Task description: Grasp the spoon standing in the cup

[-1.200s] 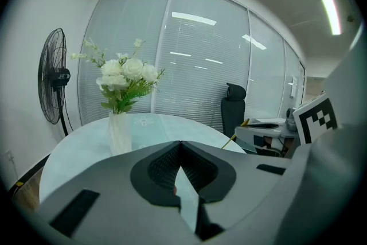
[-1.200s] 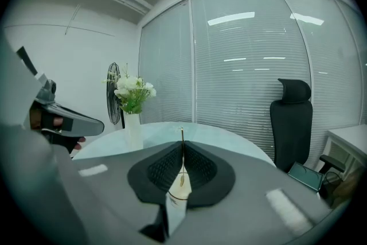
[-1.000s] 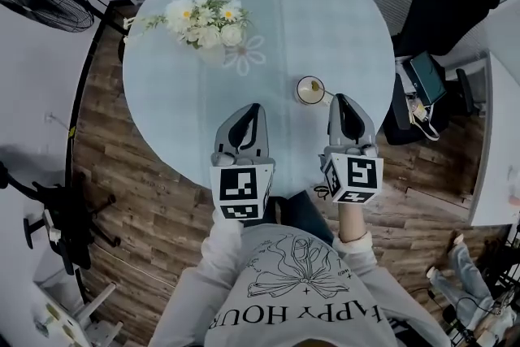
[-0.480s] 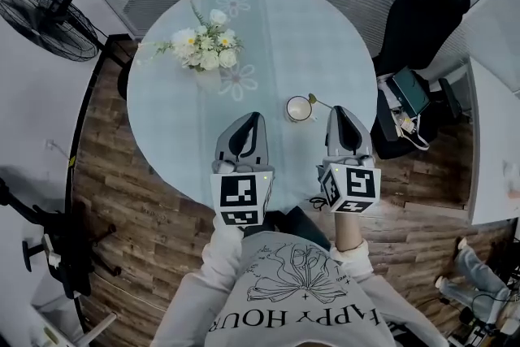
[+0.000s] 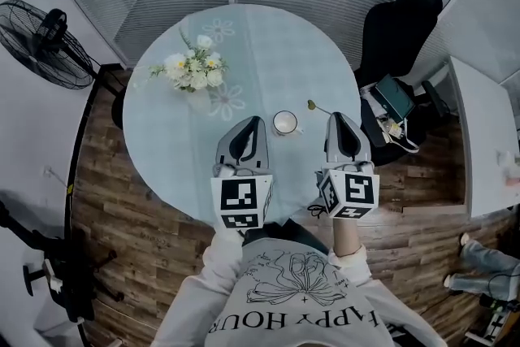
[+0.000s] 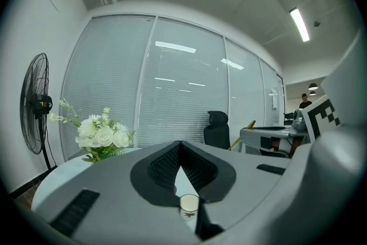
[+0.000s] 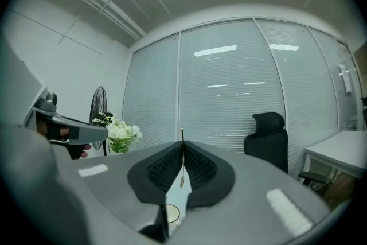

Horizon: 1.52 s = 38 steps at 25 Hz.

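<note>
A white cup [image 5: 284, 123] stands on the round table [image 5: 162, 126], just ahead of and between my two grippers. The thin gold spoon [image 5: 317, 106] is out of the cup, up in the air to its right. My right gripper [image 5: 335, 117] is shut on its handle. In the right gripper view the spoon [image 7: 182, 172] hangs between the closed pads, bowl end down, above the cup [image 7: 172, 213]. My left gripper [image 5: 258, 120] is shut and empty, left of the cup. The cup [image 6: 188, 203] shows through its jaw gap.
A vase of white flowers [image 5: 193, 73] stands at the table's far left. A floor fan [image 5: 50, 45] is left of the table, a black office chair [image 5: 398, 20] to the far right, and a white desk [image 5: 483, 142] on the right. The table's near edge lies under the grippers.
The spoon, leaning in the cup a second ago, now hangs clear of its rim in the right gripper. The head view has tilted, so the table sits lower in frame.
</note>
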Tool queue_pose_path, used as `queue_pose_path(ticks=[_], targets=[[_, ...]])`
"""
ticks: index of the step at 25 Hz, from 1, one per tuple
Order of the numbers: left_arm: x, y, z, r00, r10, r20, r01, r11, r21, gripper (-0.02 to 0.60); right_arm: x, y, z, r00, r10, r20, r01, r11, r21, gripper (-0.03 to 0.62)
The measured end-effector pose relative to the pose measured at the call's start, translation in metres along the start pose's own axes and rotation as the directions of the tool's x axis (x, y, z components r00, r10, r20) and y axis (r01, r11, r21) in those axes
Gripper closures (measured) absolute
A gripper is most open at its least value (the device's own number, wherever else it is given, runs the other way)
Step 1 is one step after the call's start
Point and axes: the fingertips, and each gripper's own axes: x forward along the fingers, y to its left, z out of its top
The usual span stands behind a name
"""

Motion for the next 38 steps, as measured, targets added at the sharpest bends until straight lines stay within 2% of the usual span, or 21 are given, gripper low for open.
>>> queue_pose_path(ticks=[12,21,38], targets=[[0.0,-0.027,0.02,0.998,-0.057,0.04,0.056,0.998,0.023,0.575,-0.021,-0.023,0.02,0.997,-0.068,0.039,0.068,0.998,0.003,0.579],[0.007,-0.04,0.03,0.993,-0.099,0.058,0.096,0.995,0.038,0.575,-0.026,-0.031,0.026,0.995,-0.088,0.049,0.088,0.996,0.003,0.579],[0.021,-0.05,0.028,0.992,-0.121,0.048,0.119,0.992,0.04,0.575,-0.027,-0.047,0.024,0.992,-0.115,0.047,0.115,0.993,0.016,0.579]])
